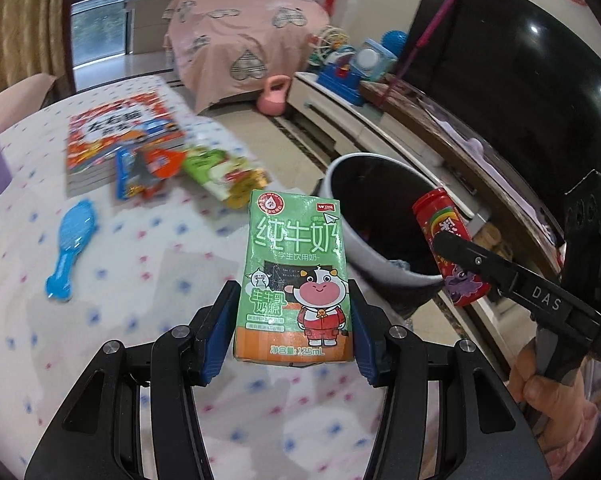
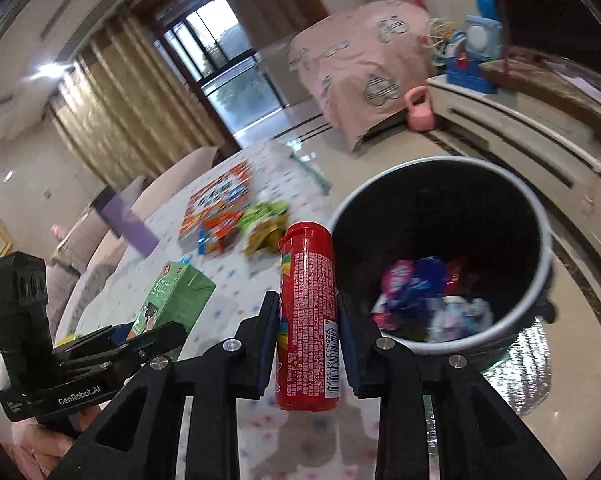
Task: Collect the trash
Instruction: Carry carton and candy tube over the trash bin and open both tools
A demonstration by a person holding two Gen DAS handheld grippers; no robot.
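Left gripper (image 1: 294, 334): clamps my milk carton (image 1: 294, 276) above table edge. Right gripper (image 2: 308, 344): clamps red tube (image 2: 308, 316), seemingly beside bin rim (image 2: 380, 184).

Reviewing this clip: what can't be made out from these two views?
- Bin contents: right wrist view shows blurred wrappers, none identifiable; left wrist view shows only a dark interior.
- Snack packets and book on the table: motion blur, print unreadable in both views.
- Milk carton back and tube front label: turned away or covered by the fingers.
- Carton and tube fill: not visible.
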